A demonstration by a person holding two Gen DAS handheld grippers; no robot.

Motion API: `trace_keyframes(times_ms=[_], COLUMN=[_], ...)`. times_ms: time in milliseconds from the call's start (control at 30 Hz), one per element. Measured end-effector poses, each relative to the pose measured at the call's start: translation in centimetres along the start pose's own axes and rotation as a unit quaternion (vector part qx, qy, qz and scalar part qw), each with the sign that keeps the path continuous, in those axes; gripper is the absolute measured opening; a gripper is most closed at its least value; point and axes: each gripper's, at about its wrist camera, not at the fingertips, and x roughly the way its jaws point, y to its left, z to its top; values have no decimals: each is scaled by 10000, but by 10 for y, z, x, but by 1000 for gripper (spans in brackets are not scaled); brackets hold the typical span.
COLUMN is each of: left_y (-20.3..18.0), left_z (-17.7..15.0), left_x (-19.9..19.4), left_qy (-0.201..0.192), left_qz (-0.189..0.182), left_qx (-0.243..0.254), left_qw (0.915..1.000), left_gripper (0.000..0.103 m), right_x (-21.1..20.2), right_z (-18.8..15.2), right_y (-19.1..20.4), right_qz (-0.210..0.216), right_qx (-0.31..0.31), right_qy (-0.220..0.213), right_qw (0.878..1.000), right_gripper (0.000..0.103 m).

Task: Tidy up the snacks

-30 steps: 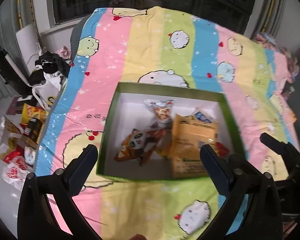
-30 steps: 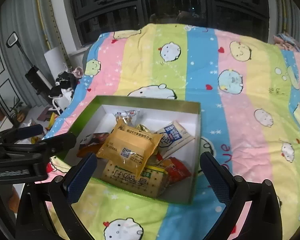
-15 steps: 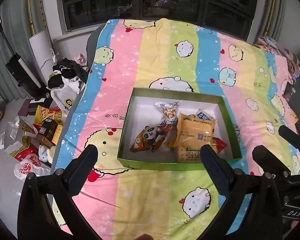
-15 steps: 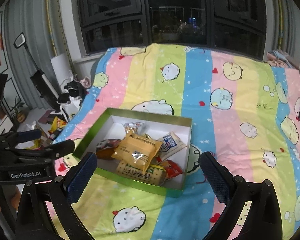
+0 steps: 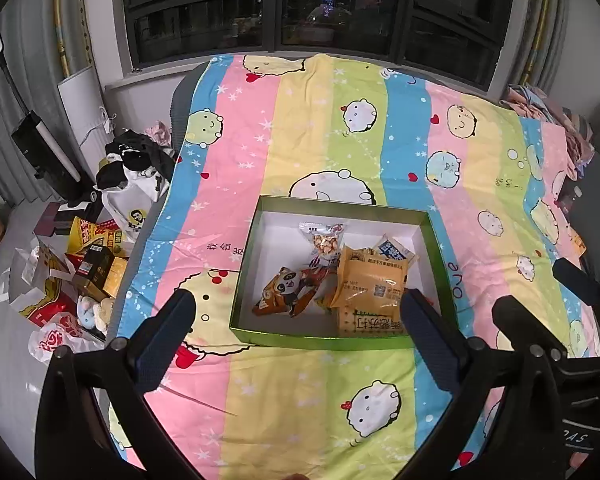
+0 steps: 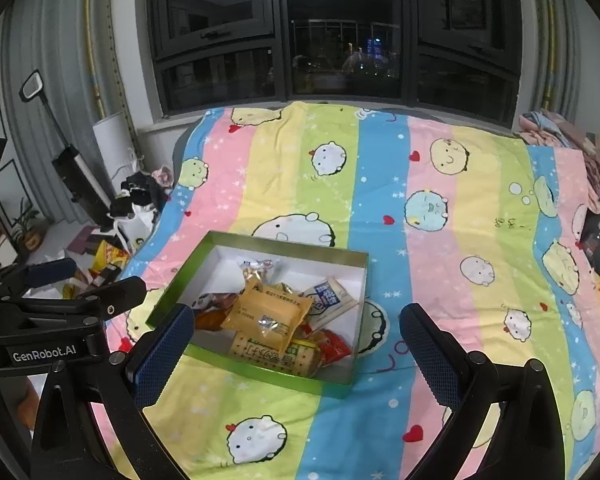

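Fig. Striped cartoon bedspread (image 5: 300, 128) spread over a bed, carrying a green-walled, white-floored box (image 5: 242, 280) near its front edge. Box holds the snacks: yellow packet (image 5: 370, 280) on top of a cracker pack (image 5: 368, 322), panda-print bag (image 5: 288, 288) to their left, clear bag of puffs (image 5: 324, 240) toward the far wall, blue-and-white sachet (image 5: 392, 249) at the far right, red wrapper (image 6: 334, 346) tucked at the near right corner.

Risks (judged). (a) Bedding is soft; a push on the box wall w/ either gripper could tilt or slide it, spilling packets. (b) Packets overlap; closing on the yellow packet may drag the cracker pack or red wrapper along. (c) Thin film bags may slip from the pads or get crushed, esp. the puffs. (d) Both tools sit close together; they could collide if both reach in.

Position. Left gripper (image 5: 296, 344): fingers spread wide, nothing between them, held above and in front of the box; box appears framed between the tips, not touched. Right gripper (image 6: 296, 352): likewise spread, empty, raised; box sits toward its left finger (image 6: 162, 356), well apart from its right. No snack lies outside the box on the bedspread.
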Motion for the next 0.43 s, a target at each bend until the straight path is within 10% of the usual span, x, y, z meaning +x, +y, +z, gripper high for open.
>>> trace_keyframes(times_ms=[433], left_y=[-5], left_z=[5], left_x=[6], left_qy=[30], left_qz=[-21], left_qx=[-8], left_qw=[10000], left_gripper=[102], right_x=[4], right_z=[2], right_y=[-5], right_qz=[21], right_qx=[56], right_qy=[8], right_qw=[10000], right_gripper=[102])
